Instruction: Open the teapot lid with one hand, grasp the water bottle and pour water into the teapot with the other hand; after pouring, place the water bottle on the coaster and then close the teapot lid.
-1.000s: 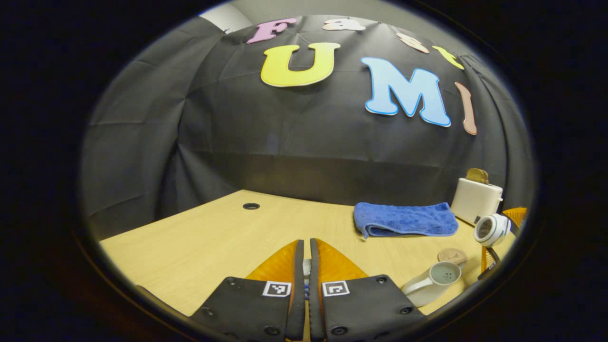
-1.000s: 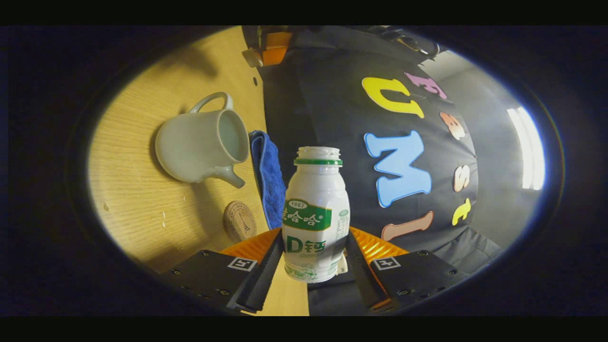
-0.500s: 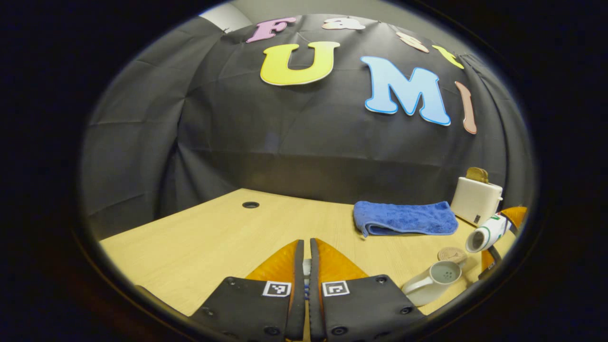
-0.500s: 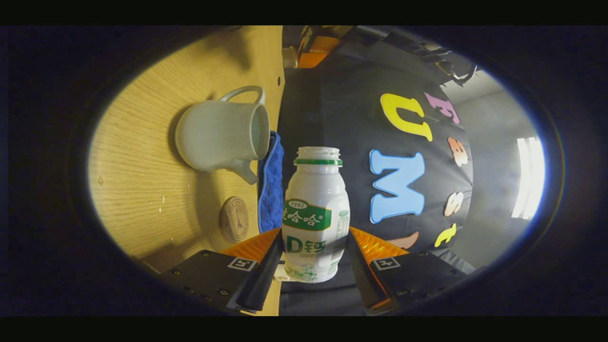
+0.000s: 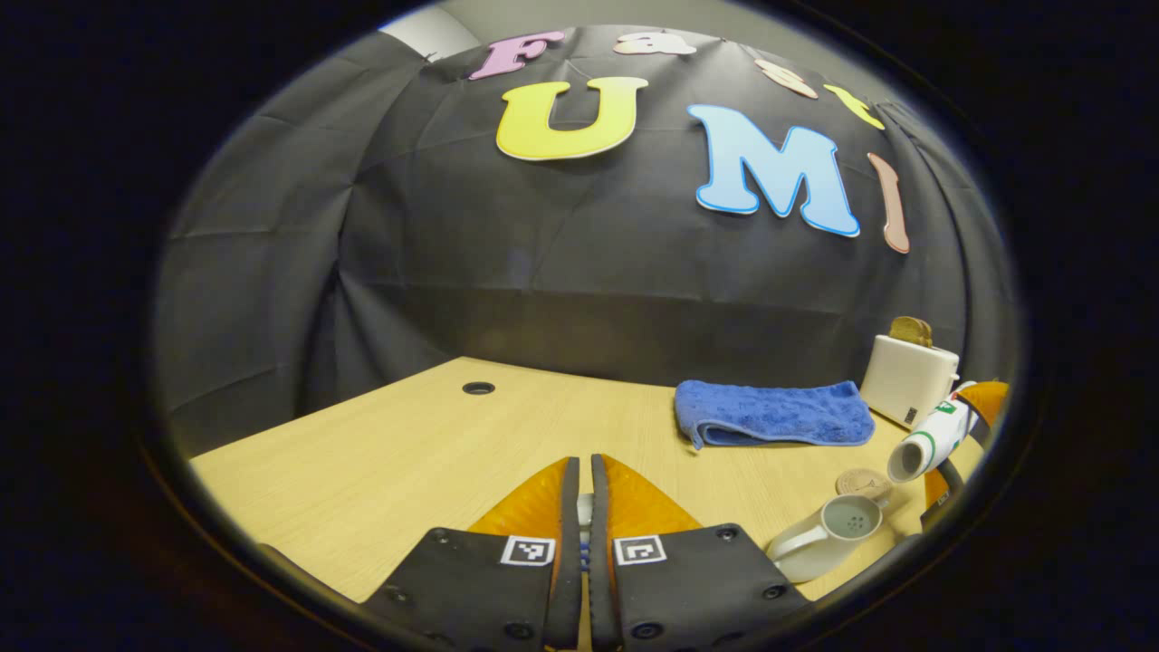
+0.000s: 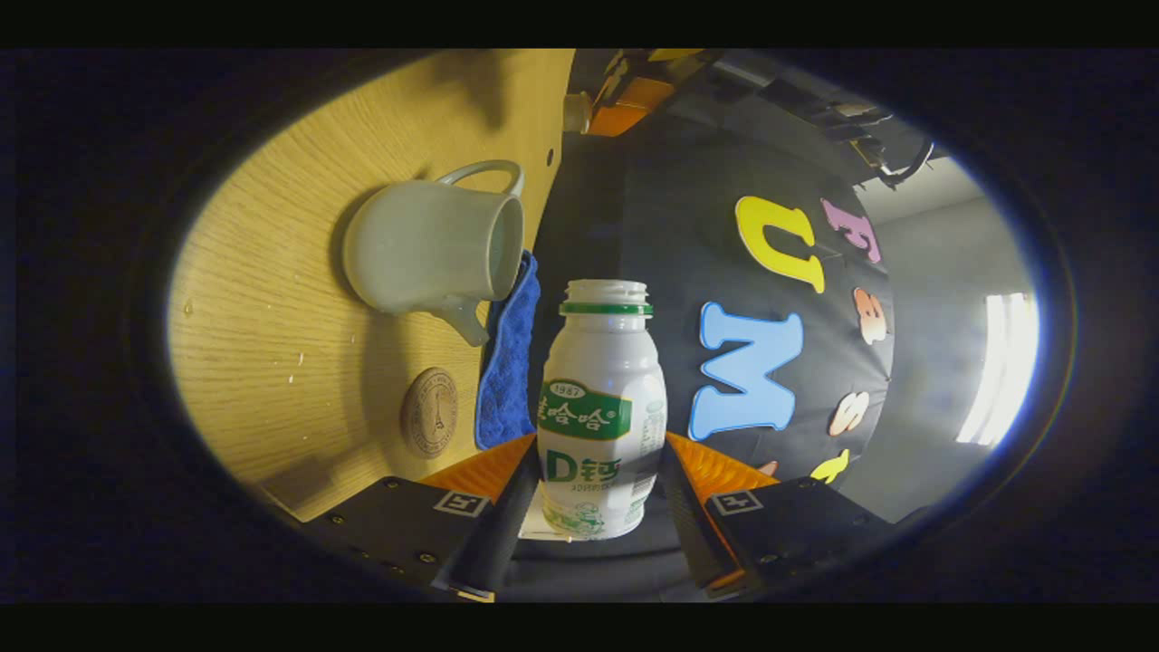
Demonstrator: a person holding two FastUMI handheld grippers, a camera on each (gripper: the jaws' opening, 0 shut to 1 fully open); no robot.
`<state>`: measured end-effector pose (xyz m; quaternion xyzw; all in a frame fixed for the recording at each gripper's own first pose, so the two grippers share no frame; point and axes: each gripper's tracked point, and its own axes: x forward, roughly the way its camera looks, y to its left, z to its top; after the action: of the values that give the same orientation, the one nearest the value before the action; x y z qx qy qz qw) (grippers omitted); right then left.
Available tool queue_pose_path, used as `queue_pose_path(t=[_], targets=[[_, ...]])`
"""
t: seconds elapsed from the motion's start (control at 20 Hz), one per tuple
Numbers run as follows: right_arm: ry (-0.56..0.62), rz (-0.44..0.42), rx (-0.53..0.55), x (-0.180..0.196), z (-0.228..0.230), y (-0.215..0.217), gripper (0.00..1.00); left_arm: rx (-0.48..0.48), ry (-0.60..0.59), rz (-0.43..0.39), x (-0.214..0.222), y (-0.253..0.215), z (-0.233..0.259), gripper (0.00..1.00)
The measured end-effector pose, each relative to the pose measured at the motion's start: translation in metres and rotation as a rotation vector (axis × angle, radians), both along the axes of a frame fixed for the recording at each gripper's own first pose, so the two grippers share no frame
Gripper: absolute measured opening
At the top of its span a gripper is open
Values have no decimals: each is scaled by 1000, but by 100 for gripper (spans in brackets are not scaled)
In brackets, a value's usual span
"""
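The pale teapot (image 5: pixel 828 534) stands lidless on the table at lower right of the left gripper view, its strainer holes showing. My left gripper (image 5: pixel 582 466) is shut, with a small white piece, the teapot lid, between its fingers. In the right gripper view that gripper (image 6: pixel 634 91) shows far off with the lid (image 6: pixel 572 110) at its tip. My right gripper (image 6: pixel 599 444) is shut on the uncapped white water bottle (image 6: pixel 602 407). The bottle (image 5: pixel 924 439) is tipped over, mouth angled down toward the teapot (image 6: pixel 435 244). The round coaster (image 6: pixel 429 412) lies beside the teapot.
A folded blue towel (image 5: pixel 770 415) lies behind the coaster (image 5: pixel 860 483). A white toaster (image 5: pixel 908 380) with bread in it stands at the back right. A cable hole (image 5: pixel 478 388) is in the table's far left part.
The right gripper has rolled the bottle farther over; its mouth, which faced the left camera, now points down toward the teapot. The left gripper has stayed still.
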<state>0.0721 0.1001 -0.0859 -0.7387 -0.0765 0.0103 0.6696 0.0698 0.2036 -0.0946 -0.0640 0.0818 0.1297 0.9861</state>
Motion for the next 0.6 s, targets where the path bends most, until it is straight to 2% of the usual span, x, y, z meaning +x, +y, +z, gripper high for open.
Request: queue_pose_path(t=[0.1, 0.15, 0.2, 0.6], targets=[[-11, 7, -7, 0, 3, 3, 74, 0, 3, -1, 0, 0, -1, 10], [-18, 8, -14, 0, 4, 3, 73, 1, 3, 0, 0, 0, 0, 14], [-22, 11, -17, -1, 3, 4, 74, 1, 3, -1, 0, 0, 0, 10], [-41, 30, -58, -3, 4, 6, 74, 1, 4, 0, 0, 0, 0, 10]])
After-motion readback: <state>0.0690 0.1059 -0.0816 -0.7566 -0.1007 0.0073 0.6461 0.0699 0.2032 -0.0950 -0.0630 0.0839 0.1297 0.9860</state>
